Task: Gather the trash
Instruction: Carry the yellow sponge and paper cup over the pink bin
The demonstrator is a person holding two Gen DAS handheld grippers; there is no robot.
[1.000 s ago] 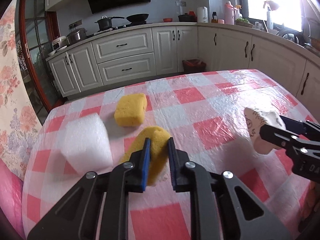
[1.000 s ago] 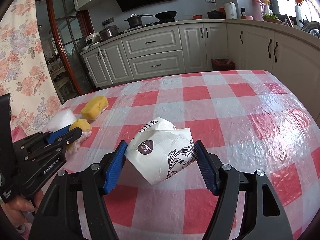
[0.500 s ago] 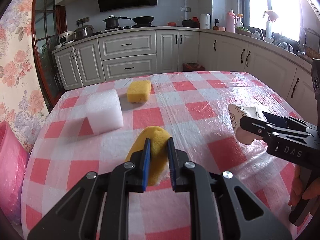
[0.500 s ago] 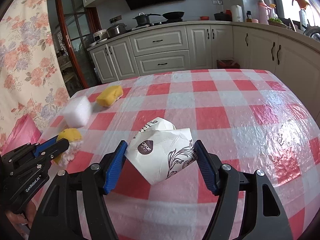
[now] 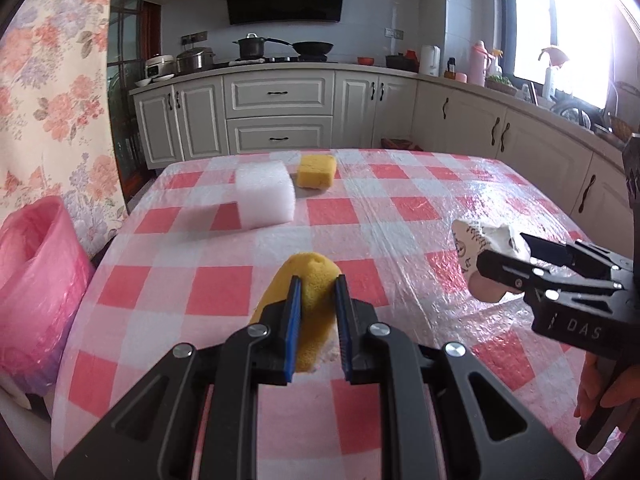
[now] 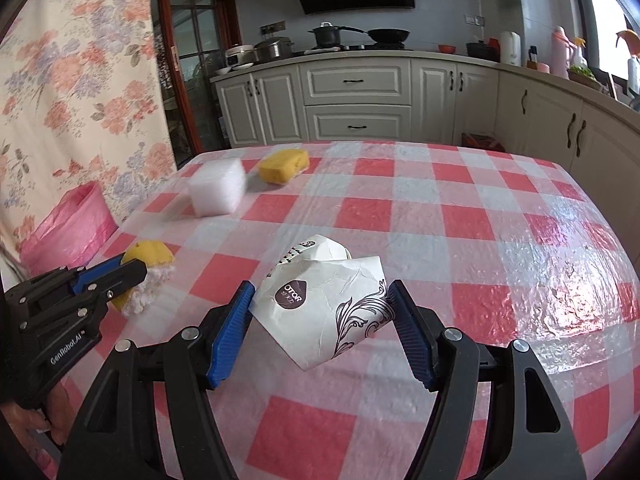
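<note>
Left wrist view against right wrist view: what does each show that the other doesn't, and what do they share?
Only the left wrist view shows the bright window and the "DAS" marking on the right gripper.

Only the right wrist view shows the crumpled paper cup's printed face and the glass door.

Both show the white foam block, the yellow sponge on the table, the pink bag, and the left gripper shut on a yellow sponge piece.
</note>
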